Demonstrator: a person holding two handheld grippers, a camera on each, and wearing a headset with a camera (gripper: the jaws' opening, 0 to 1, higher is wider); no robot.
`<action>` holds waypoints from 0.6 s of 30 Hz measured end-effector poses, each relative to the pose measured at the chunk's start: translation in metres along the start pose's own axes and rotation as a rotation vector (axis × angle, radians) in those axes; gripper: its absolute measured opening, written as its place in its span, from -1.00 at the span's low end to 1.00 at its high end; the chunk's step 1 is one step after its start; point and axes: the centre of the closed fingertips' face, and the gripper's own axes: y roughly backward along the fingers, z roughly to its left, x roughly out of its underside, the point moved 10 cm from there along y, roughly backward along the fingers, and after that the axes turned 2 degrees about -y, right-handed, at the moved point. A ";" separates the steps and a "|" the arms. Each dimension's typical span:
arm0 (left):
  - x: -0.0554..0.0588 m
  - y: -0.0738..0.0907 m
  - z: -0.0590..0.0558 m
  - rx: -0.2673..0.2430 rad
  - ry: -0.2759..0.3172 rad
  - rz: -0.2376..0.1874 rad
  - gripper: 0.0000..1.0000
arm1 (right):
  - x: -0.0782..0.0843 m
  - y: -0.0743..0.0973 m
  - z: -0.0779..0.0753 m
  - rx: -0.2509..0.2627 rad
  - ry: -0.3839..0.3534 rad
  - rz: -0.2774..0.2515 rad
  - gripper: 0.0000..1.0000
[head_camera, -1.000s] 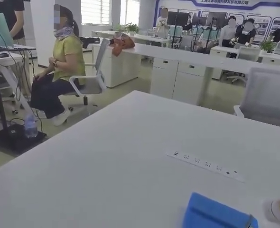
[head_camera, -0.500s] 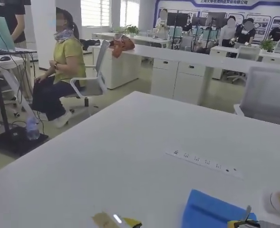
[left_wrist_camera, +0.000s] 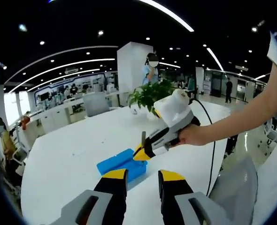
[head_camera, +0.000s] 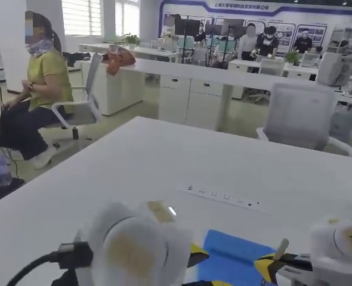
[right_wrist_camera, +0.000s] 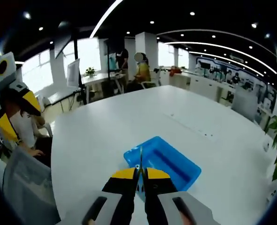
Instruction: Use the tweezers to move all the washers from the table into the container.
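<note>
A blue open container (head_camera: 232,257) lies on the white table (head_camera: 134,173) near its front edge. In the right gripper view the container (right_wrist_camera: 164,164) sits just beyond my right gripper (right_wrist_camera: 140,172), which is shut on thin metal tweezers (right_wrist_camera: 140,161) that point up over its rim. The left gripper view has my left gripper (left_wrist_camera: 143,176) open and empty, short of the container (left_wrist_camera: 122,164). Across from it a hand holds the right gripper (left_wrist_camera: 141,152) with the tweezers (left_wrist_camera: 143,138). Both grippers (head_camera: 195,255) (head_camera: 270,262) sit low in the head view.
A white power strip (head_camera: 224,196) lies flat on the table beyond the container. A potted plant (left_wrist_camera: 150,93) stands at the table's far end in the left gripper view. A grey office chair (head_camera: 301,116) stands behind the table, and a person (head_camera: 36,89) sits to the left.
Both grippers have risen into the head view from the bottom edge, the left one large in front. The head camera has swung, shifting the room to the left.
</note>
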 end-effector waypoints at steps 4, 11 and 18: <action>-0.010 -0.007 0.003 0.069 -0.074 0.011 -0.57 | -0.002 0.011 0.025 -0.074 0.082 0.025 -0.95; -0.022 -0.020 0.005 0.214 -0.166 -0.001 -0.59 | -0.002 0.021 0.057 -0.191 0.195 0.076 -0.95; -0.022 -0.028 -0.005 0.357 -0.296 0.056 -0.64 | 0.006 0.027 0.076 -0.249 0.285 0.134 -0.95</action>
